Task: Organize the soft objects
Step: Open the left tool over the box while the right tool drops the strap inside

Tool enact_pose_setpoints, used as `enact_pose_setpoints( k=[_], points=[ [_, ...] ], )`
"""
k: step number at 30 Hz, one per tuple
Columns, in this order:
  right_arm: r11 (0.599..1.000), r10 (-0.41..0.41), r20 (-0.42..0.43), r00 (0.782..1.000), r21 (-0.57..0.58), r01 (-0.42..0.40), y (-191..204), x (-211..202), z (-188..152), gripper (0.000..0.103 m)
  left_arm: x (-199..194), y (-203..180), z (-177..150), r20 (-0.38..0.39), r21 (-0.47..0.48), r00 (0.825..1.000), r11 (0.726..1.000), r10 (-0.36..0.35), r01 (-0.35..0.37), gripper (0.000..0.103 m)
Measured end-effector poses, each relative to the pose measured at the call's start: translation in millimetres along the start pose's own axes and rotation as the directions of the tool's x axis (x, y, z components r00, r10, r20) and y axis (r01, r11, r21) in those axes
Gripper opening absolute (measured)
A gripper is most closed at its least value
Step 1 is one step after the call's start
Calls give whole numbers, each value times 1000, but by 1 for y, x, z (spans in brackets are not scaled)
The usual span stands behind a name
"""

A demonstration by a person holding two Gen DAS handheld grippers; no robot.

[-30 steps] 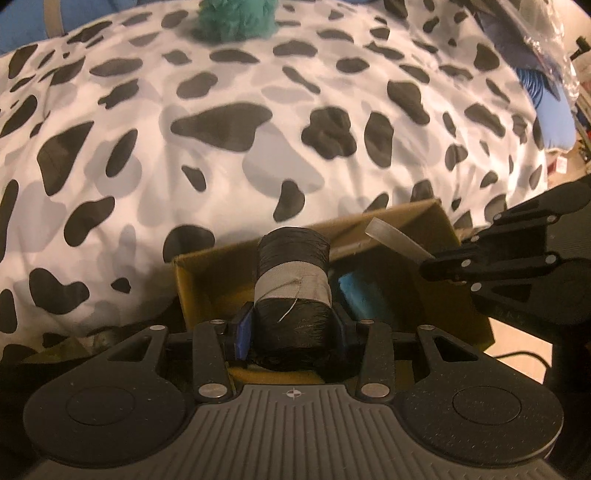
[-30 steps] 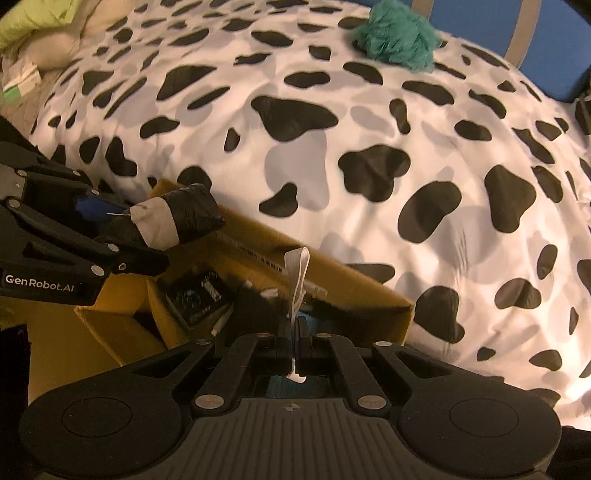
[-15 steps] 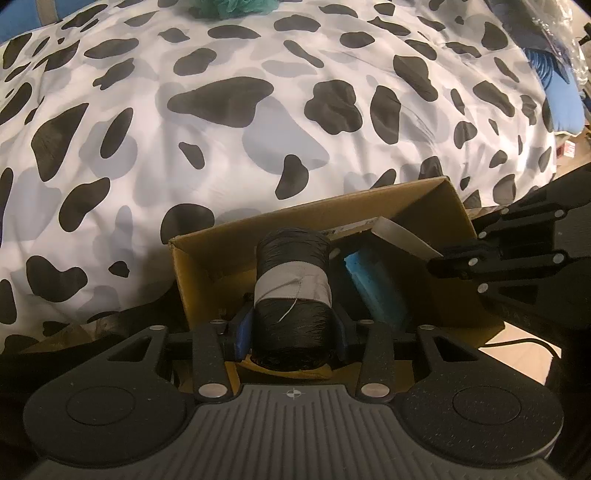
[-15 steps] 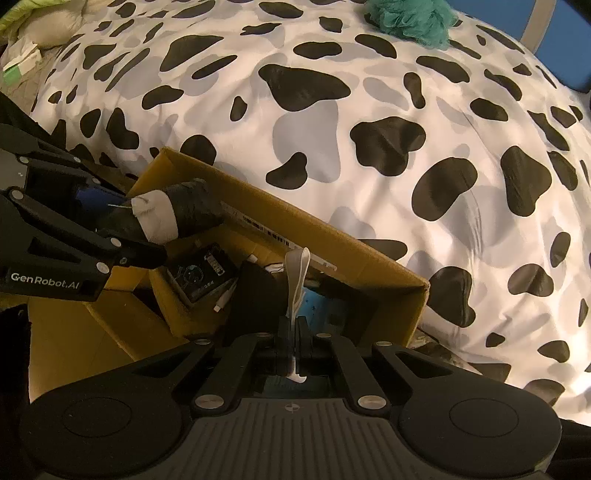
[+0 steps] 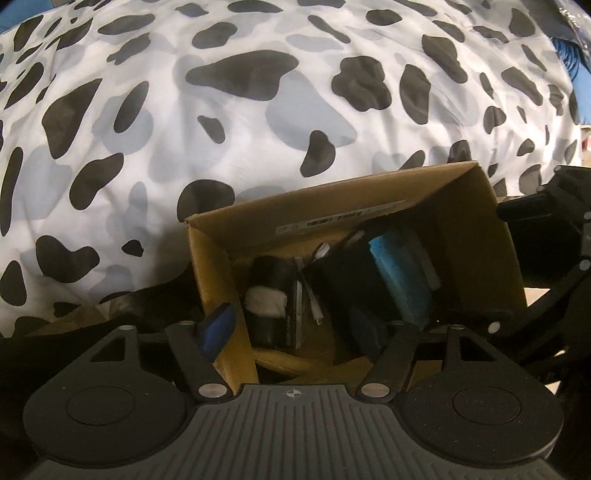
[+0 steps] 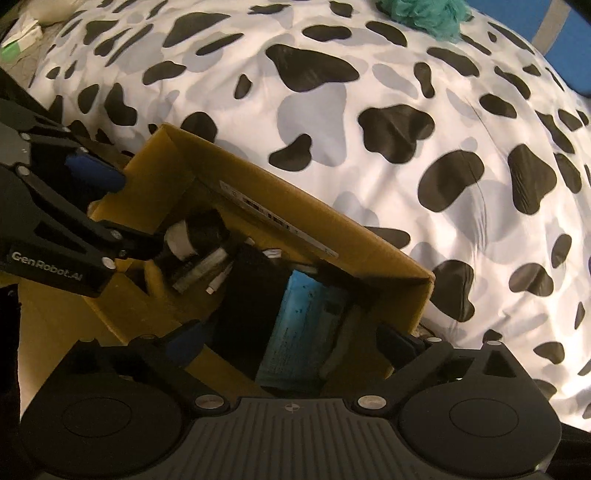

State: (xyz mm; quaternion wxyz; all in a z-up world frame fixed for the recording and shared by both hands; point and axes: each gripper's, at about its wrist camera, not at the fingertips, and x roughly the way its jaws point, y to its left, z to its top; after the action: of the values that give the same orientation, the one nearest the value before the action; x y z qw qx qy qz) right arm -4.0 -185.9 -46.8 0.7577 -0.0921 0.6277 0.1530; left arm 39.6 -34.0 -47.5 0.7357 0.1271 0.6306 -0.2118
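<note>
The black roll with a white band [image 5: 266, 300] lies at lower centre, inside the cardboard box [image 5: 332, 192] on the cow-print bed [image 5: 258, 110]. Both the left gripper [image 5: 291, 328] and right gripper [image 6: 291, 345] have fingers spread, empty. It looks light and squashy; grip its middle.

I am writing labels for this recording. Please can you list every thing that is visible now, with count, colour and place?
cardboard box: one, brown, open, against the blanket
black roll: one, black with a white band, inside the box, left part
blue packet: one, light blue, inside the box, right part
white cable: one, beside the roll in the box
blanket: one, white with black spots, behind the box
fluffy ball: one, teal, far on the blanket
left gripper: one, black, open, over the box
right gripper: one, black, open, over the box
</note>
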Motion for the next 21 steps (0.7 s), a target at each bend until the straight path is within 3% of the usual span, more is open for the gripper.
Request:
enact_pose_setpoints(
  k=[21],
  points=[
    [1000, -23, -20, 1000, 19, 24, -4, 3, 2, 103, 1, 1, 1, -3, -2, 1000, 1000, 3, -3, 68]
  ],
)
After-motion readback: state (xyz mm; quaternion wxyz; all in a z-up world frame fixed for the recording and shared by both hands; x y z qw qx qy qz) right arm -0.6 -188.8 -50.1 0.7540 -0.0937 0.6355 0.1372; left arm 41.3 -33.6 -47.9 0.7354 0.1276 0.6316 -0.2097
